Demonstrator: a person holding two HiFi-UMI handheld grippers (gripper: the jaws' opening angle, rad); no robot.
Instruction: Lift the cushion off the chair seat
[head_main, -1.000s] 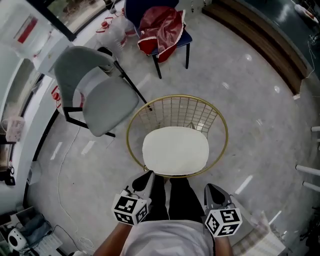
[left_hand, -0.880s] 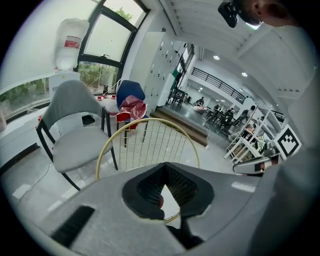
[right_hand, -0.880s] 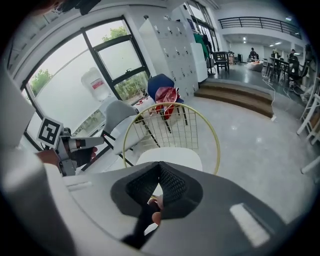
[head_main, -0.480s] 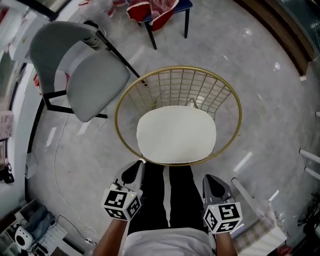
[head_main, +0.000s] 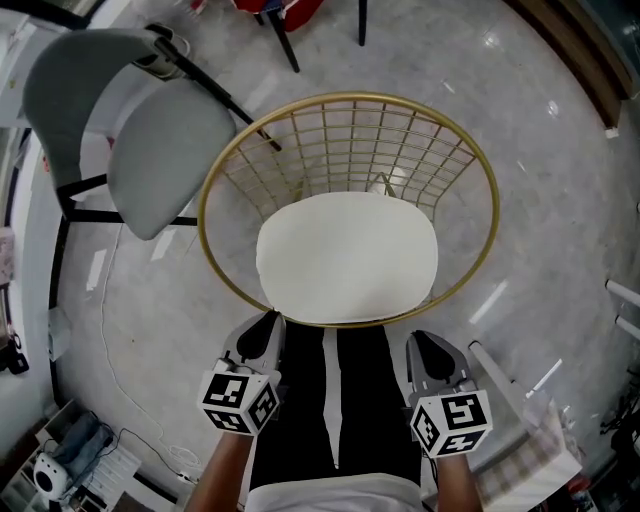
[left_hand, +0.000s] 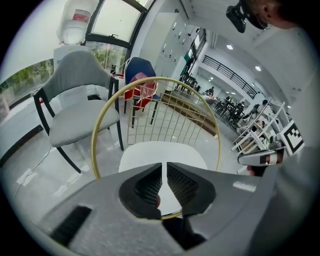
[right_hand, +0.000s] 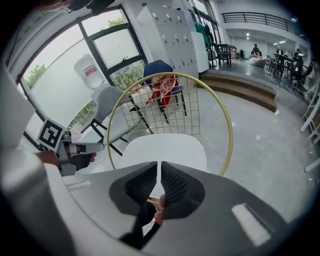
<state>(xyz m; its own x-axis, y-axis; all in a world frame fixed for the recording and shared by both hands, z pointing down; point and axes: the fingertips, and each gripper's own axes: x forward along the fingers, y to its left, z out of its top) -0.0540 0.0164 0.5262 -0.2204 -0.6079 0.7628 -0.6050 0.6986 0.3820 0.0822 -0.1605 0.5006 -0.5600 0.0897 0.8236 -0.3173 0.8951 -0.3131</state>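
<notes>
Gold wire, pale cushion, shiny floor under me
The cushion (head_main: 347, 257) looks like smooth, matt off-white cloth, and the chair (head_main: 345, 97) that carries it is thin metal wire and hoop in a brassy, satin gold finish. The floor (head_main: 540, 200) looks like polished grey stone, glossy enough to throw back streaks of light. The grey chair (head_main: 170, 155) beside it wears matt woven cloth over matt black metal legs. On my left gripper (left_hand: 164, 167) and right gripper (right_hand: 159, 167), both just opening on nothing, the fingers (left_hand: 146, 186) are matt dark plastic with finely ribbed pads
</notes>
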